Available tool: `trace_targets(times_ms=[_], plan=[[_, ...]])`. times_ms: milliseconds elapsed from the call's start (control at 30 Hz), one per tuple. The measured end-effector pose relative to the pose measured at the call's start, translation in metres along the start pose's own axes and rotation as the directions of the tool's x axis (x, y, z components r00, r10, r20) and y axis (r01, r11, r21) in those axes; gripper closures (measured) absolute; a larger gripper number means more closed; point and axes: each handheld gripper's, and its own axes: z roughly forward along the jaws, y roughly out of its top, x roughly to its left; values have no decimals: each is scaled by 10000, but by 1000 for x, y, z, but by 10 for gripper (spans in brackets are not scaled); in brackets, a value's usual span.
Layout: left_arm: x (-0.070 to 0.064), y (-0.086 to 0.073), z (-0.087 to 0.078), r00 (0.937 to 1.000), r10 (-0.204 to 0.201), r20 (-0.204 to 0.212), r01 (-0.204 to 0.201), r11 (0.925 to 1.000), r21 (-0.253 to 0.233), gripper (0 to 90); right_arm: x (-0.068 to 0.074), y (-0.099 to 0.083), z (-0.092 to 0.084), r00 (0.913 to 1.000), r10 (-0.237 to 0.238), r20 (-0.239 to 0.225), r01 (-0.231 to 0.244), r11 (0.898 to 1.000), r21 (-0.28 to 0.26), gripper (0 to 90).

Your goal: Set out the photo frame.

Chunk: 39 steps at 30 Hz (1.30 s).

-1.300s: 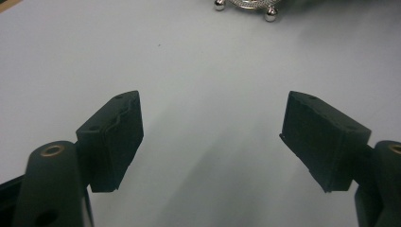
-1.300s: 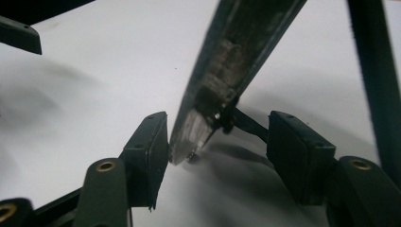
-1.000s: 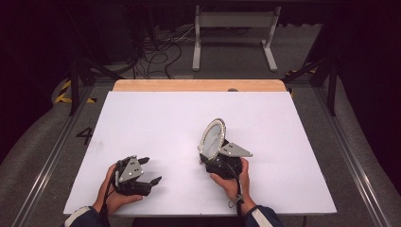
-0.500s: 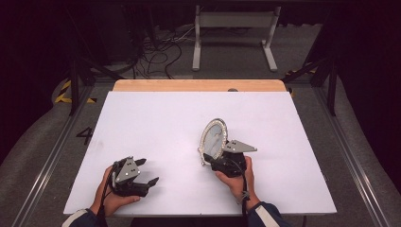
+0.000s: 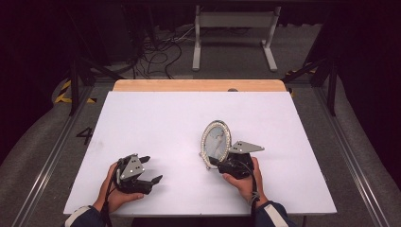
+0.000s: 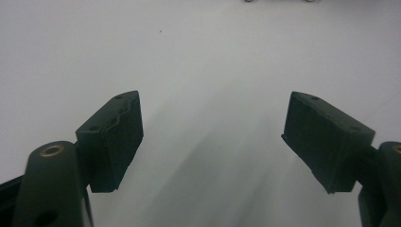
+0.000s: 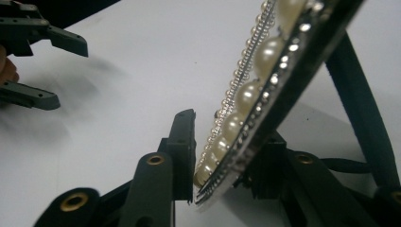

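High view: a white table top [image 5: 156,123] with a bare wooden strip [image 5: 198,85] along its far edge. An oval picture frame [image 5: 216,142], rimmed with pearls and small stones, stands tilted on edge right of the table's centre, toward the near edge. The right gripper [image 5: 215,162], held in the person's right hand [image 5: 243,177], meets the frame at its lower edge; its grey three-cornered plate [image 5: 244,147] lies just right of the frame. The left gripper [image 5: 150,169], held in the left hand [image 5: 113,191], rests low over the near left part of the table, well apart from the frame

Right gripper view: the jaws have just been closing and now clamp the frame's lower rim [image 7: 246,118], one pad against the pearl face, the other behind the back; the frame's dark back stand [image 7: 364,113] slopes down at the right. The left gripper [image 7: 52,71] appears far off at upper left, jaws parted

Left gripper view: both black pads [image 6: 113,142] stand wide apart with only bare white surface between them, so this gripper is released

Legible writing: a dark figure "4" [image 5: 85,136] on the floor left of the table; no brand or label can be read elsewhere
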Motion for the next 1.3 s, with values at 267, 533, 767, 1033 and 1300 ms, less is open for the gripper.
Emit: trace_targets(times_ms=[267,533,767,1033,1300], plan=[[-1,13,15,9991,207,367,-203,9997,-123,210,2,-5,9,9984,490,283,-473,9971,-592,662],[3,25,27,9951,116,981,-85,9994,-329,214,-5,-5,12,9979,632,-136,-637,9974,-348,716],[3,50,50,9866,403,1578,-356,9988,-328,188,-14,0,13,9946,661,-802,-650,9978,162,752],[4,75,76,9750,487,2170,-381,9979,-526,174,-22,4,13,9887,586,-1383,-509,9970,582,798],[6,91,95,9739,48,2270,177,9951,-970,165,-15,2,-4,9986,313,-416,-307,9994,151,614]])
